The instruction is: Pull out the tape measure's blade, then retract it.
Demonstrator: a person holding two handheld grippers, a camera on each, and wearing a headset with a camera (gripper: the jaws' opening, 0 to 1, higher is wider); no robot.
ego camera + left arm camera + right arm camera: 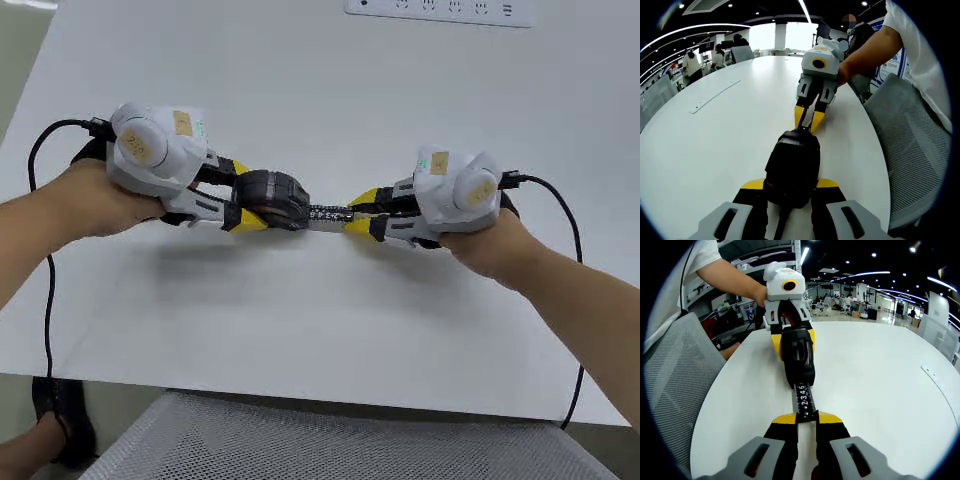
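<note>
Item 1, left hand-held gripper (245, 196): I have it at the left of the head view. Its yellow-tipped jaws are clamped on the black case from either side.

Item 2, tape measure (272, 199): the dark, rounded case sits between the left jaws, over the middle of the counter. I cannot tell whether it rests on the surface or hangs just above it.

Item 3, blade (803, 397): a short stretch is drawn out of the case and runs straight across to the other gripper. In the right gripper view I read the printed numerals 2, 3, 4, 5 along it.

Item 4, right hand-held gripper (358, 212): it is on the right, facing the left one. Its jaws are pinched together on the free end of the blade, near the case.

Item 5, counter (300, 320): white and broad, with a rounded near edge.

Item 6, power strip (440, 10): white, at the far edge of the counter, well apart from both grippers.

Item 7, cable (45, 300): black, looping from the back of the left gripper down past the counter edge. I see a second one trailing from the right gripper.

Item 8, chair (330, 440): grey mesh, just below the near edge.
</note>
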